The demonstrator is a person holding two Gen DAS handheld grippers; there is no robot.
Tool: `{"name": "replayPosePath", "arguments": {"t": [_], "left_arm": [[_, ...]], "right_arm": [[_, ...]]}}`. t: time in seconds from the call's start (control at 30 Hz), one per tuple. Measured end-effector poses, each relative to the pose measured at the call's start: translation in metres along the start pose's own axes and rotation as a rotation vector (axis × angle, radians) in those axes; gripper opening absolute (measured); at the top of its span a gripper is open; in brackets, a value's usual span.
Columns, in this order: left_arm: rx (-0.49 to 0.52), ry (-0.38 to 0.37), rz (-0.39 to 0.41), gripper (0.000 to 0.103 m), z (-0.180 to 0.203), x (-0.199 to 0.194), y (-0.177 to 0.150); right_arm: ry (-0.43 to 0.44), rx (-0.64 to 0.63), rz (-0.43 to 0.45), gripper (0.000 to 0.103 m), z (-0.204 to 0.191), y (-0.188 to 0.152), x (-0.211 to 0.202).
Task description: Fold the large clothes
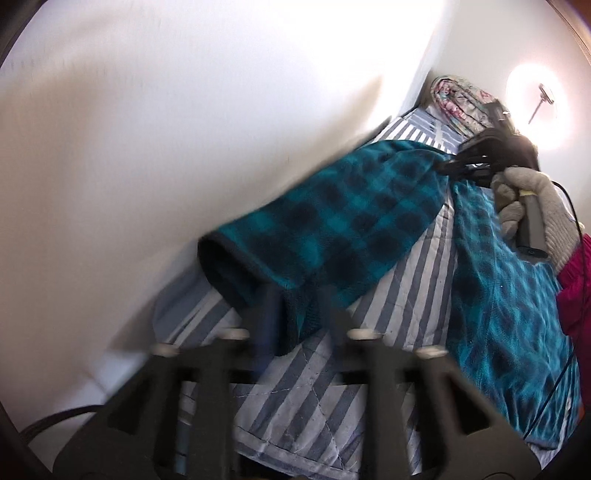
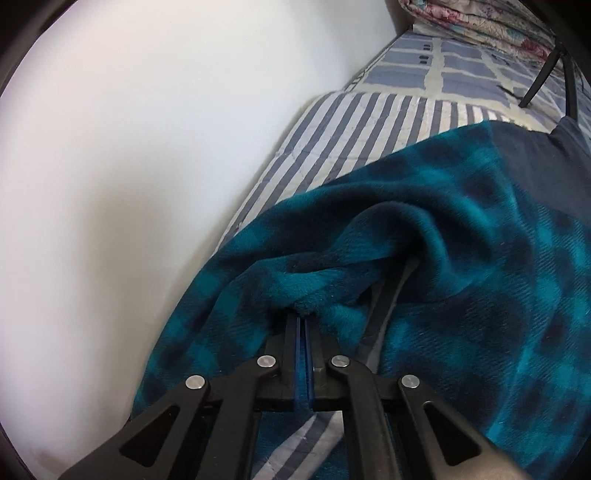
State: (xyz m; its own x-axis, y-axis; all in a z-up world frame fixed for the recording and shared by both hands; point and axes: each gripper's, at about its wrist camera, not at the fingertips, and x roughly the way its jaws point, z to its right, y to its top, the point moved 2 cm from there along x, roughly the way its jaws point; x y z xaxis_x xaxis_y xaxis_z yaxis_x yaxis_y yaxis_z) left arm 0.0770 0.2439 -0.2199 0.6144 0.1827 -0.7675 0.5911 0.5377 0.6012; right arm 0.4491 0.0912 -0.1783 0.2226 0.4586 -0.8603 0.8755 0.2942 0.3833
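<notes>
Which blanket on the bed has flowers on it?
The folded floral quilt by the wall. The striped quilt has grey-white stripes, and the teal checked fleece garment has dark squares.

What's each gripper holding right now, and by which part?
The right gripper is shut on a bunched fold of the teal plaid garment. The left gripper straddles its cuff end; blur hides whether it grips.

Left wrist view low over the striped bed [image 1: 314,387], facing along the wall [image 1: 147,147]; right wrist view close on teal plaid garment [image 2: 461,277]; both share bed, wall, folded quilt [image 1: 461,103].
</notes>
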Motion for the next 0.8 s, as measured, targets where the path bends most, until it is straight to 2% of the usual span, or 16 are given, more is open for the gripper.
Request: {"name": "replayPosePath", "arguments": {"t": [0.13,0.2,0.23,0.27,0.3,0.33,0.4,0.47,0.5,0.53,0.73,0.8], "left_arm": [[-0.036,0.012,-0.014,0.053,-0.005,0.006,0.001],[-0.06,-0.012,-0.037,0.053,-0.006,0.013,0.002],[-0.065,-0.03,-0.05,0.05,-0.004,0.018,0.003],[-0.06,-0.041,-0.066,0.034,0.0,0.023,0.003],[-0.046,-0.038,-0.076,0.011,0.003,0.027,0.002],[-0.023,-0.033,-0.082,0.003,0.008,0.03,0.001],[-0.001,-0.021,-0.053,0.002,0.013,0.029,0.0],[0.012,-0.014,-0.015,0.002,0.016,0.021,0.001],[0.017,-0.008,0.007,0.001,0.016,0.016,0.002],[0.019,-0.002,0.022,0.001,0.016,0.011,0.003],[0.015,-0.021,0.101,0.001,0.005,-0.027,0.006],[0.045,-0.027,0.121,0.001,0.006,-0.04,0.001]], "right_arm": [[0.051,0.005,-0.007,0.001,0.005,0.003,-0.006],[0.056,-0.005,-0.01,0.009,0.002,0.004,-0.004],[0.076,0.005,-0.023,0.025,0.001,0.005,-0.001],[0.095,0.019,-0.032,0.038,0.0,0.004,0.002],[0.097,0.029,-0.033,0.052,0.0,0.003,0.002],[0.092,0.025,-0.03,0.052,-0.001,0.004,0.004],[0.065,0.015,-0.032,0.051,-0.003,0.006,0.011],[0.057,0.023,-0.042,0.031,-0.002,0.005,0.019],[0.061,0.027,-0.05,0.014,0.0,0.005,0.022],[0.059,0.03,-0.052,0.008,0.002,0.004,0.024],[0.106,0.036,-0.017,0.002,0.016,0.001,-0.005],[0.144,0.044,0.0,0.0,0.022,0.0,-0.021]]}}
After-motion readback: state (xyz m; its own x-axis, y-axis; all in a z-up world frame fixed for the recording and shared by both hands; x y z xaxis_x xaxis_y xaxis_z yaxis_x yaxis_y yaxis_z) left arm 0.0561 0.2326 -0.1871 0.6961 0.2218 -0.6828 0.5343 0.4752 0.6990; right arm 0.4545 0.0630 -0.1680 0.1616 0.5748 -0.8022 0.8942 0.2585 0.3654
